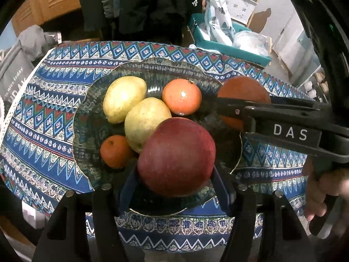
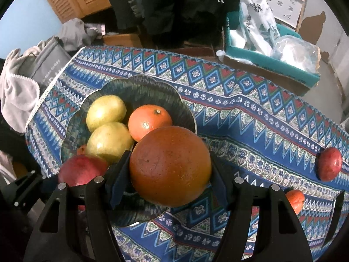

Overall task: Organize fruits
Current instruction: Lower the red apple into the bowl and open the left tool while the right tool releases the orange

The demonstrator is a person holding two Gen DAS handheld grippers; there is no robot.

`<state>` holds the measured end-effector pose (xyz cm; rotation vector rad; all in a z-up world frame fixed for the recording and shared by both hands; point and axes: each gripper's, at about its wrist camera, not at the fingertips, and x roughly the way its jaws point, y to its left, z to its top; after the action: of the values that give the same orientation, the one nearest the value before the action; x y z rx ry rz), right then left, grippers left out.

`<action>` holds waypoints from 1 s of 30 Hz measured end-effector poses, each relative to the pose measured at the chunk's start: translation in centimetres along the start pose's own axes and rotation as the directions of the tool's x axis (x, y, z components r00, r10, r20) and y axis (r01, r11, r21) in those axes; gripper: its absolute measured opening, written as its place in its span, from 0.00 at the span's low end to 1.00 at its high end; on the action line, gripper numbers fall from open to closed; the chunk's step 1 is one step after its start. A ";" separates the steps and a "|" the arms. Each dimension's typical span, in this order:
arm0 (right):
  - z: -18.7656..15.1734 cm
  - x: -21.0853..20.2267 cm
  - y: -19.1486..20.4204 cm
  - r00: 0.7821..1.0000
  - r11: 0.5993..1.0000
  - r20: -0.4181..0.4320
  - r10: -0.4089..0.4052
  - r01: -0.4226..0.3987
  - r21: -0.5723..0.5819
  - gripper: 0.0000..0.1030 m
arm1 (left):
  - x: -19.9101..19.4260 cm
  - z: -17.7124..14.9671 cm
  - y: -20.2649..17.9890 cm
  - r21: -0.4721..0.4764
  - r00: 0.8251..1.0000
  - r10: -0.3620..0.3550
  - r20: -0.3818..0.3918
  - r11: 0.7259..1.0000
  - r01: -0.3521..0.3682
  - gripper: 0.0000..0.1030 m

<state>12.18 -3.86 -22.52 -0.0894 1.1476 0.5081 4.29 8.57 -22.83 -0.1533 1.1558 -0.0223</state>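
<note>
A dark patterned glass plate (image 1: 152,74) on the blue tablecloth holds two yellow-green fruits (image 1: 124,98), an orange (image 1: 182,97) and a small tangerine (image 1: 115,151). My left gripper (image 1: 175,187) is shut on a large red apple (image 1: 176,157) just above the plate's near side. My right gripper (image 2: 169,181) is shut on a big brownish orange (image 2: 170,166) over the plate's right rim (image 2: 187,111). The left wrist view shows that orange (image 1: 244,91) behind the right gripper's black arm. The red apple (image 2: 80,170) appears at the lower left of the right wrist view.
A red fruit (image 2: 329,163) and a small orange fruit (image 2: 295,199) lie on the cloth (image 2: 250,120) to the right. A teal box (image 2: 272,61) with plastic bags stands beyond the table. Grey cloth and a bag (image 2: 32,80) sit at the left. A person's hand (image 1: 322,196) grips the right tool.
</note>
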 end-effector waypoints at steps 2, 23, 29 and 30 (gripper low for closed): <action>0.0 0.2 0.1 1.000 1.000 -0.006 0.006 -0.006 0.001 0.66 | 0.1 0.0 -0.3 0.014 1.000 0.006 -0.007 1.000 -0.006 0.65; 0.8 -4.1 0.1 0.995 1.000 0.101 -0.003 0.001 0.017 0.67 | -2.7 1.1 0.6 -0.041 0.995 0.039 0.095 0.999 -0.035 0.75; 0.9 -6.9 0.1 0.983 0.997 0.169 -0.073 0.076 -0.008 0.67 | -4.1 1.6 0.3 -0.047 0.991 0.035 0.132 0.998 -0.029 0.75; 0.9 -7.4 0.0 0.980 0.996 0.181 -0.084 0.087 -0.009 0.67 | -4.4 1.7 0.2 -0.047 0.990 0.035 0.140 0.998 -0.028 0.75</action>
<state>10.61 -6.07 -15.53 -0.1054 0.9580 0.4404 4.10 9.40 -18.19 -0.1738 1.0183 0.0419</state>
